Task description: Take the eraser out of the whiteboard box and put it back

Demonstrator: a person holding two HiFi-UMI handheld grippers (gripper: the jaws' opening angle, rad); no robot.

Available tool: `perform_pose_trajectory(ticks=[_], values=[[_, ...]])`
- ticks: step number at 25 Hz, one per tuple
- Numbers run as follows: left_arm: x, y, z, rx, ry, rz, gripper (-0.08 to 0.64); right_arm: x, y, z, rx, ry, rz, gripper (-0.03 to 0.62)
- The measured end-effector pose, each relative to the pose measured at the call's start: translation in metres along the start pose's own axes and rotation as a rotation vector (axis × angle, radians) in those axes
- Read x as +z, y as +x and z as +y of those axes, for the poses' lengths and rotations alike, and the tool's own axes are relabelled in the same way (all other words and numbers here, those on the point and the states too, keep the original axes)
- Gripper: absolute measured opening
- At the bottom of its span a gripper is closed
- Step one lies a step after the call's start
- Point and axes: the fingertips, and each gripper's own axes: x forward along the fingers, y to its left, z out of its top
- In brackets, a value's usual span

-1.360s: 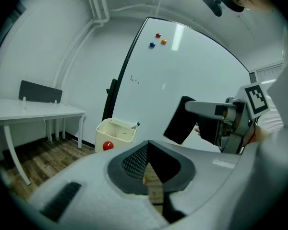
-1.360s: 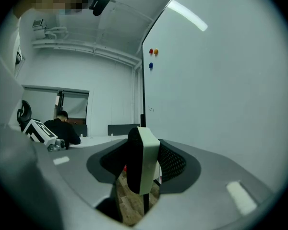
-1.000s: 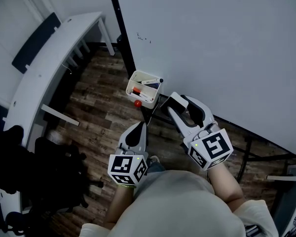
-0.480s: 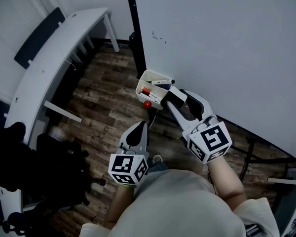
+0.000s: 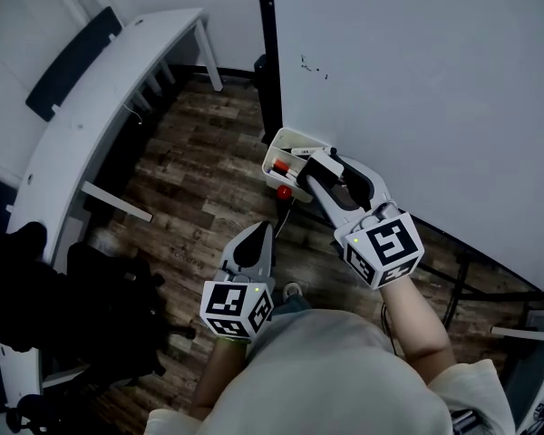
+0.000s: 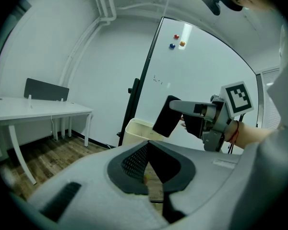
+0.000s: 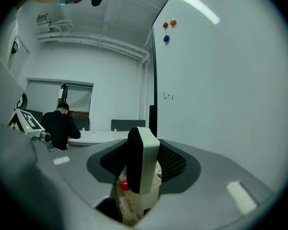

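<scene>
The eraser (image 5: pixel 318 165) is pinched between the jaws of the right gripper (image 5: pixel 325 169), its dark felt face turned to one pad and its white back to the other, as is shown plainly in the right gripper view. It is held above the whiteboard box (image 5: pixel 270 158), at that box's right-hand rim in the head view, and is not yet inside. A red-capped marker (image 5: pixel 279 164) and other small items can be made out in the box. A red round thing (image 5: pixel 284 191) is seen just beside the box's lower outer edge. What it is cannot be told.

The left gripper (image 5: pixel 259 233) is kept well below the box in the head view, with its jaws pressed together on nothing. It takes no part in the work.

The whiteboard (image 5: pixel 417 80) is found directly behind the box, and a wooden floor (image 5: pixel 190 179) lies beneath it.

The step in hand is judged to be the return: the eraser is out of the box, and the putting back is left to be done. For the next move, the eraser should be brought over the open part of the box, clear of the markers, and lowered inside. The jaws of the right gripper should then be spread so that it is released. The rim and the red thing should be avoided during the descent.
</scene>
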Motion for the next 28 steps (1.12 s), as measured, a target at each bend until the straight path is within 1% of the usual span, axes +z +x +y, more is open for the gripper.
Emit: perform_pose_trajectory(ticks=[17, 28], values=[[0.002, 0.001, 0.035, 0.010, -0.012, -0.001, 0.004, -0.018, 0.037, -0.002, -0.018, -0.022, 0.043, 0.193], [0.000, 0.005, 0.039, 0.017, -0.019, 0.005, 0.004, -0.037, 0.043, -0.008, -0.017, -0.018, 0.085, 0.193]])
